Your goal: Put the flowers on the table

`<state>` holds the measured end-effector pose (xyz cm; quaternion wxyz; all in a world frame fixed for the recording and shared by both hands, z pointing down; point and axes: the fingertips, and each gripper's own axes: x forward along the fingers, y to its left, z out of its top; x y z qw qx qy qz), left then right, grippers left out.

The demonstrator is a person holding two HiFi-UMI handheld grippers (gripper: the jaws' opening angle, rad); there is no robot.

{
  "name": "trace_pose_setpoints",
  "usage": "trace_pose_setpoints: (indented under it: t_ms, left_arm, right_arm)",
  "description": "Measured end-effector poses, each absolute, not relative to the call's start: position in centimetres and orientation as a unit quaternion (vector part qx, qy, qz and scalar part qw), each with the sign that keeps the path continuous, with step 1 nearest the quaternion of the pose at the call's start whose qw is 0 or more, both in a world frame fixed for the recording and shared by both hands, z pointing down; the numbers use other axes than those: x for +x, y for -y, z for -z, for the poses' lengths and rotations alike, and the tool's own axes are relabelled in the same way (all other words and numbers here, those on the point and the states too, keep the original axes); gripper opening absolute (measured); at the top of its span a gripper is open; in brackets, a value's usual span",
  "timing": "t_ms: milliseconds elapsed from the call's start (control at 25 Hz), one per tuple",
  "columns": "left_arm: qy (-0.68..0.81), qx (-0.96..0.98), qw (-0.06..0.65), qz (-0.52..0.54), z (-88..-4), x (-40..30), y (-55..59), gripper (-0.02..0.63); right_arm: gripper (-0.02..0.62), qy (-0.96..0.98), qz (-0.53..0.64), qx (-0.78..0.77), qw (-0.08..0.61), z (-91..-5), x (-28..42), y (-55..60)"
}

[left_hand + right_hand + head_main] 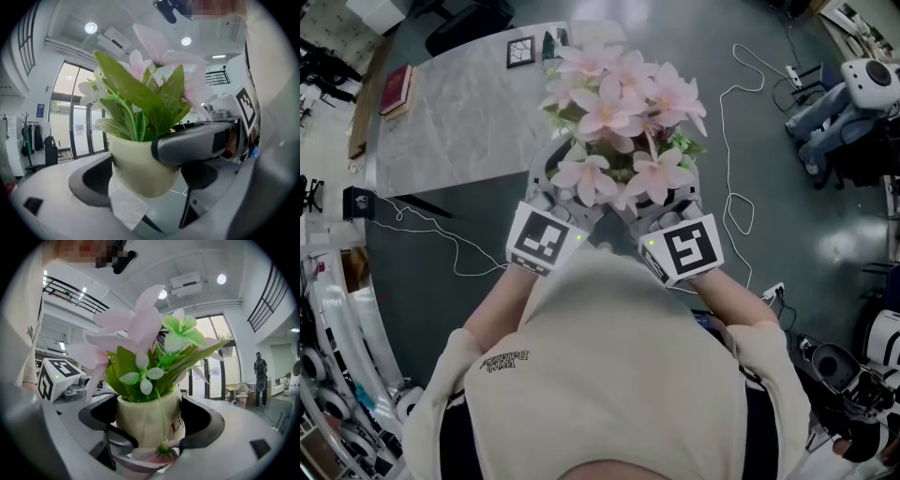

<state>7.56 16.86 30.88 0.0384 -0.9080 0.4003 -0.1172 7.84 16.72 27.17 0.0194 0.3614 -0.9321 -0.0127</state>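
The flowers (623, 108) are pink blooms with green leaves in a small cream pot (140, 166), held up in front of my chest over the dark floor. Both grippers clamp the pot from opposite sides. In the left gripper view my left gripper (143, 161) has one grey jaw on each side of the pot. In the right gripper view my right gripper (152, 420) hugs the same pot (150, 418), which bears red lettering. In the head view the blooms hide the jaws of the left gripper (555, 183) and the right gripper (680, 192). The grey marble table (459, 112) lies ahead to the left.
On the table lie a red book (397, 89) and a black framed square (521, 52). White cables (736, 141) loop over the floor to the right, and a white robot (862, 94) stands at the far right. A person (259, 376) stands far off by the windows.
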Motion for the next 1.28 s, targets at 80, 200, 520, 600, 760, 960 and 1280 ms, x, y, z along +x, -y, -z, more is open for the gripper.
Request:
trace_pose_setpoints:
  t_ms: [80,200,520,600,760,960,1280]
  left_arm:
    - [-0.400,-0.908,0.038,0.116,-30.9,7.2,-16.3,0.438]
    - [-0.399,-0.909,0.034,0.113,-31.1,6.5,-15.5,0.437]
    - [-0.389,-0.914,0.020,0.111,-31.9,4.7,-11.4,0.438]
    - [-0.386,-0.916,0.018,0.110,-32.1,4.1,-10.4,0.437]
    - [-0.378,-0.919,0.018,0.111,-32.2,3.0,-8.1,0.437]
    - [-0.371,-0.922,0.019,0.113,-31.9,1.6,-4.5,0.437]
    - [-0.357,-0.927,0.019,0.110,-31.0,-1.7,1.3,0.438]
  right_arm:
    - [0.439,0.932,0.013,0.362,0.021,-27.2,7.5,-16.2]
    - [0.439,0.932,0.013,0.362,0.024,-27.3,6.7,-15.3]
    - [0.439,0.928,0.004,0.371,0.037,-28.2,4.9,-11.2]
    - [0.439,0.927,0.002,0.374,0.038,-28.4,4.3,-10.2]
    - [0.439,0.924,0.000,0.381,0.038,-28.5,3.2,-7.8]
    - [0.439,0.921,-0.003,0.388,0.036,-28.2,1.7,-4.3]
    - [0.439,0.914,-0.001,0.404,0.040,-27.3,-1.6,1.5]
